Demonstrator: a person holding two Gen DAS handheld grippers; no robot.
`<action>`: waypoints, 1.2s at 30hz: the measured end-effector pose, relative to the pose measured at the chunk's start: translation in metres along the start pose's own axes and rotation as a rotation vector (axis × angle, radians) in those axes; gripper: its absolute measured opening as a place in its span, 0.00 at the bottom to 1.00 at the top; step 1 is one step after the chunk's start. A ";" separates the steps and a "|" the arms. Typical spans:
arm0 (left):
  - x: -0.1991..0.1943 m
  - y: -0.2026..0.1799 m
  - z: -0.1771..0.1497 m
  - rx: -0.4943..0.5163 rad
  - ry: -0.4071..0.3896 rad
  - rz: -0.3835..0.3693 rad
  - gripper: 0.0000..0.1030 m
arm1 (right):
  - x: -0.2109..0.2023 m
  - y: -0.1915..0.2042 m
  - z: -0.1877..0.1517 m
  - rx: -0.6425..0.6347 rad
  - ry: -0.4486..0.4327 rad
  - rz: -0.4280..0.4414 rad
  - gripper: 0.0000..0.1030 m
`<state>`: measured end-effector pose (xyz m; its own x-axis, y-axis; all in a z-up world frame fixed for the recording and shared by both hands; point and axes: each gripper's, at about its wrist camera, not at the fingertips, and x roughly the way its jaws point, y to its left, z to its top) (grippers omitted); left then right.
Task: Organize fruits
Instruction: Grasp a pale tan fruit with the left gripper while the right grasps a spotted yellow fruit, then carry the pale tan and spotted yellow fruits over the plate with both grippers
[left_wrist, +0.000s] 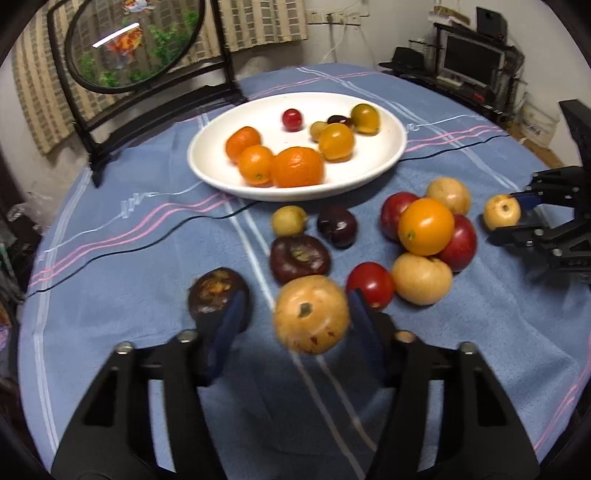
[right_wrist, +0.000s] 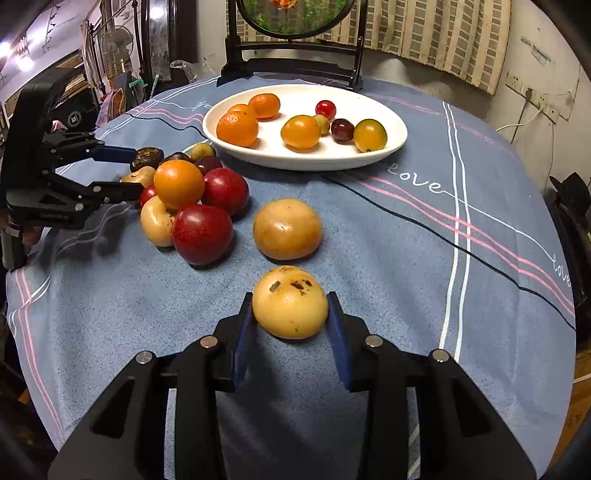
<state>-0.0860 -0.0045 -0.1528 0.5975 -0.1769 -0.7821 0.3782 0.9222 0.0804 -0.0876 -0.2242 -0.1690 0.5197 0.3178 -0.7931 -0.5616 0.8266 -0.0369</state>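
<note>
Left gripper: jaws stand astride a tan fruit, not yet clamped. The right-hand finger sits against the fruit's side. The left-hand finger stands off it with cloth showing between, and it overlaps a dark fruit just outside the jaws. The view is blurred, so contact is hard to read.

To do this well, shift the jaws slightly towards the tan fruit so the dark one stays outside. Centre the pads on the fruit's widest part, then close slowly. The tan fruit has a green stem scar on top and brown blemishes low on its near side. It looks soft, so squeeze lightly.

Ahead of the jaws lies a loose pile of red, orange and pale fruits, and beyond it the white plate, already carrying oranges and small fruits. Lift clear before crossing the pile.

Right gripper: closed on a yellow fruit, both blue pads against its sides, the fruit at the fingertips and low over the blue tablecloth. It is round and matte, with dark specks on top. The grip looks centred. A similar fruit sits directly ahead, so raise before heading to the plate.
</note>
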 end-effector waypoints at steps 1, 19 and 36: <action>0.001 0.000 0.000 -0.007 -0.002 -0.031 0.42 | 0.000 -0.001 0.000 0.006 0.002 0.003 0.37; 0.017 0.005 -0.001 -0.009 0.050 -0.064 0.50 | 0.004 -0.004 0.000 0.013 0.018 0.023 0.37; -0.053 0.002 0.001 -0.070 -0.073 0.000 0.43 | -0.034 0.007 0.001 0.020 -0.075 0.011 0.37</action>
<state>-0.1165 0.0061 -0.1105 0.6482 -0.1989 -0.7350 0.3294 0.9436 0.0351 -0.1088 -0.2287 -0.1417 0.5609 0.3597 -0.7457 -0.5550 0.8317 -0.0163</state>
